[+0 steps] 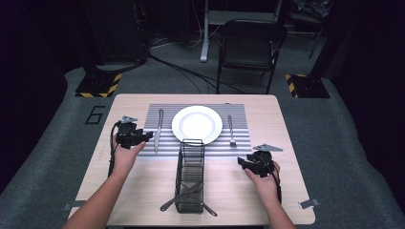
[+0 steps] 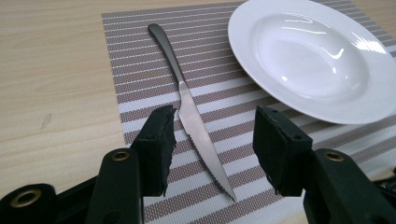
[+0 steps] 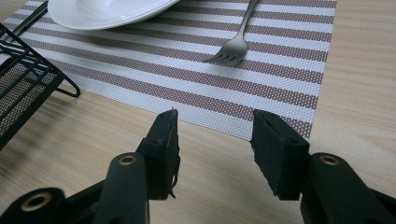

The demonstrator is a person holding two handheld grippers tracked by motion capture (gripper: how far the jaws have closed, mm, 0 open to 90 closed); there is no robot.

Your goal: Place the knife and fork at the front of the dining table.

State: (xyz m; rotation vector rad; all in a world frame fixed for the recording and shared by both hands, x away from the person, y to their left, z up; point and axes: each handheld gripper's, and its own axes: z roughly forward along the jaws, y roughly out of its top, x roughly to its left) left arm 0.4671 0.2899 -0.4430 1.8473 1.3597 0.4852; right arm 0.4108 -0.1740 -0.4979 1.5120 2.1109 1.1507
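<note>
The person is laying a place setting. The steak knife (image 2: 194,126) is lying flat on the striped placemat (image 2: 140,56), left of the white plate (image 2: 313,56), its serrated tip pointing back between the left gripper's (image 2: 212,140) jaws. Those jaws are standing about half open with nothing gripped; the pads aren't touching the blade. The right gripper (image 3: 215,140) is hovering over bare table near the fork (image 3: 236,44), half open and empty too. More cutlery is waiting in the wire caddy (image 1: 191,176). I'd worry about the left gripper clipping the blade tip and skewing the knife toward the plate.
</note>
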